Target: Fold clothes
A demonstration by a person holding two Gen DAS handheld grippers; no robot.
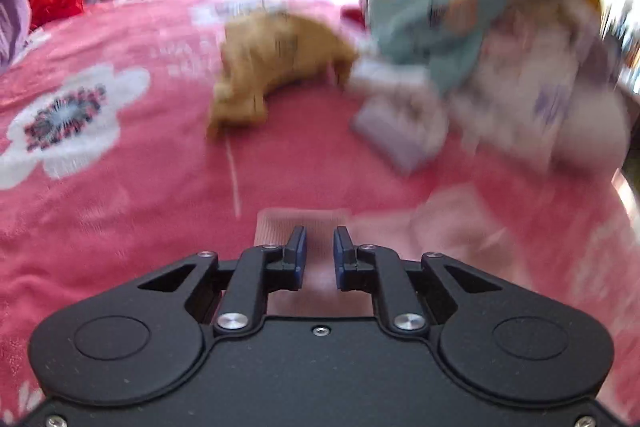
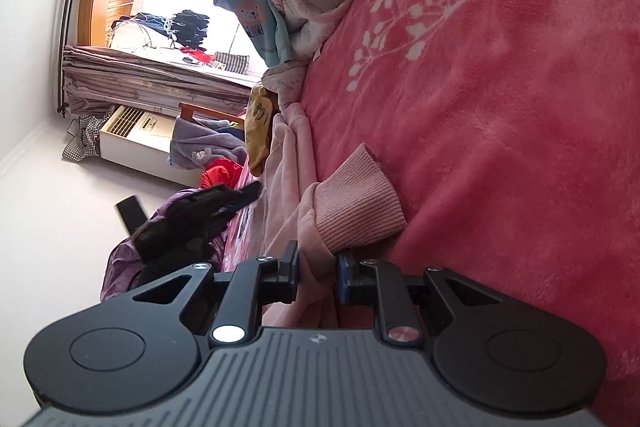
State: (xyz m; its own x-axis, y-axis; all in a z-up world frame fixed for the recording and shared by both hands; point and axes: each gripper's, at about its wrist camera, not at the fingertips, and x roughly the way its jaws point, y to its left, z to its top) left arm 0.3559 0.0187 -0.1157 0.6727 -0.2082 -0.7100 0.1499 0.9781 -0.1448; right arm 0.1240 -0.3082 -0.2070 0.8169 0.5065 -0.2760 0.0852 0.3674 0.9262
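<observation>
Pink garment (image 2: 296,195): right gripper (image 2: 318,273) is pinching it beside ribbed cuff (image 2: 356,199); left gripper (image 1: 320,251) is hovering unclenched over the cloth.

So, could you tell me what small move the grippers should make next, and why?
Probably close the left gripper on the cuff: its jaws straddle the ribbed fabric with a gap, while the right gripper already has the pink garment between its jaws.
</observation>
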